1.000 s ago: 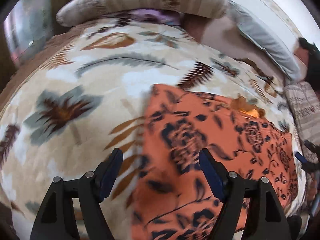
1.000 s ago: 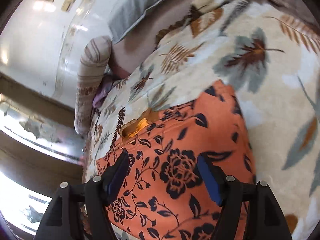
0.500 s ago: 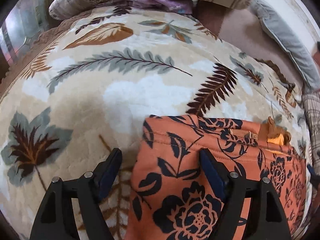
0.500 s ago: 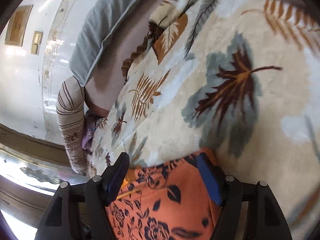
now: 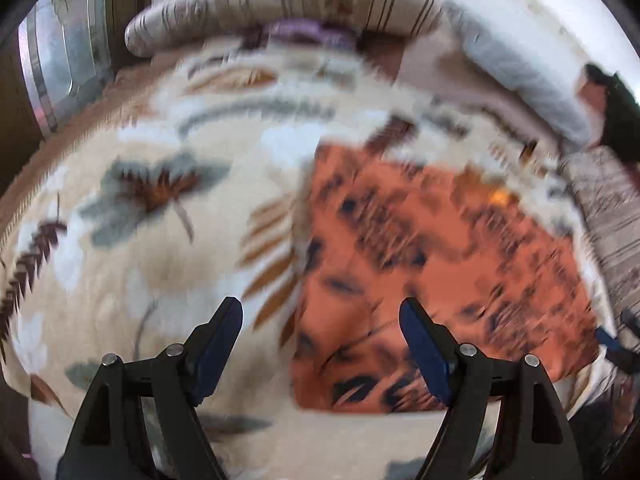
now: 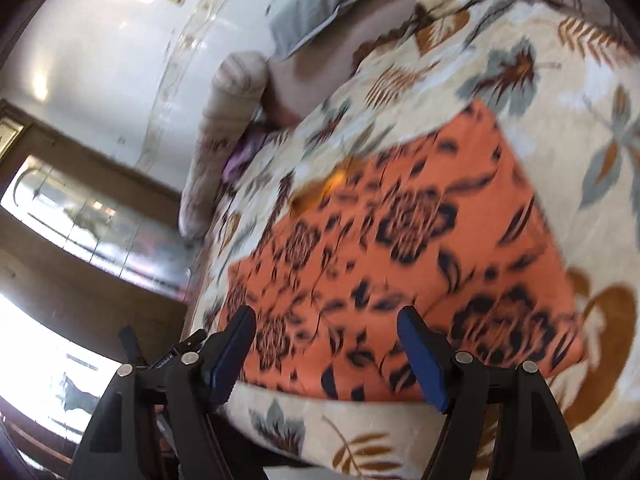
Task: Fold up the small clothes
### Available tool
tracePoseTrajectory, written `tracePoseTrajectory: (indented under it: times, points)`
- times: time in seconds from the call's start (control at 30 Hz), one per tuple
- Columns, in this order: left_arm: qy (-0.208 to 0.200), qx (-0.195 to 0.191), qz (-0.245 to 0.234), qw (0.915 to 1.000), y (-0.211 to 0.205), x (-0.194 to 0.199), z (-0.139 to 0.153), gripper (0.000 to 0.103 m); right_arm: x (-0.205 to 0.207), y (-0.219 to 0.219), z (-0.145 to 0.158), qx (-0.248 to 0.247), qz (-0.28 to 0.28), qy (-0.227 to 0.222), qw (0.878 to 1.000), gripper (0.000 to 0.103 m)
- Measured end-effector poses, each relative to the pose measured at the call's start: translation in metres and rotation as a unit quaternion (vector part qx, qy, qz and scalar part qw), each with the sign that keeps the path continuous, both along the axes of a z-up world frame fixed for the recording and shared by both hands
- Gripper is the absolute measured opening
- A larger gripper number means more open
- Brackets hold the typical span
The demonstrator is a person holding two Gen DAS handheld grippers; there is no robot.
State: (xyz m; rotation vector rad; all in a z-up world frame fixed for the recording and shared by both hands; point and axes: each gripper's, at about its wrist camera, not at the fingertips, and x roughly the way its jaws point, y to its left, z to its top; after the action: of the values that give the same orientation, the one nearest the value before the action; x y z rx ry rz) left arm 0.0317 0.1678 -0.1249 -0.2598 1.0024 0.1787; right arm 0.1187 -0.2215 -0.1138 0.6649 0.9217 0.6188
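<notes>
Orange garment (image 5: 432,264) lying flat on the bed's leaf-print blanket (image 5: 160,248), looking already folded into a compact rectangle: near edge straight and doubled, sides squared off, no loose sleeve or leg trailing out (motion blur hides the finer creases). Probably late in the fold, then; perhaps one more halving or a final smoothing left, though no way to tell from here which. No other loose clothes in sight apart from a purple scrap (image 5: 308,34) tucked under the striped bolster (image 5: 280,8) at the head of the bed.

Left tool (image 5: 320,340) with fingers spread wide and nothing between the pads, hovering over the blanket just at the garment's left edge, not touching cloth. Right tool (image 6: 326,354) likewise spread and empty, poised above the garment's near edge from the other side.

Fabric thin and soft, bright orange with a dark navy floral and leaf print, a small yellow-orange tag or inner patch (image 6: 336,180) showing at the far edge. Resting slightly right of the bed's middle in the left view, close to the near side of the mattress
</notes>
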Motion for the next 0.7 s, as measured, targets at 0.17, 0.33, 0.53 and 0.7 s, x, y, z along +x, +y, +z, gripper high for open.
tracePoseTrajectory:
  times: [0.17, 0.33, 0.53, 0.7]
  points:
    - [0.013, -0.009, 0.055, 0.9983, 0.018, -0.012, -0.002, 0.082, 0.01, -0.032, -0.029, 0.015, -0.089, 0.057, 0.994, 0.076]
    - [-0.028, 0.003, 0.033, 0.9991, 0.004, -0.019, 0.02, 0.082, 0.008, -0.025, -0.016, 0.008, -0.052, 0.031, 0.998, 0.078]
    - [-0.045, 0.0, -0.011, 0.9989, -0.034, -0.014, 0.028, 0.082, 0.041, -0.018, -0.005, 0.008, -0.048, 0.044, 0.998, 0.079]
    - [-0.016, 0.016, -0.044, 0.9988, -0.063, 0.005, 0.001, 0.082, 0.115, 0.002, -0.009, 0.016, 0.011, 0.074, 0.997, 0.08]
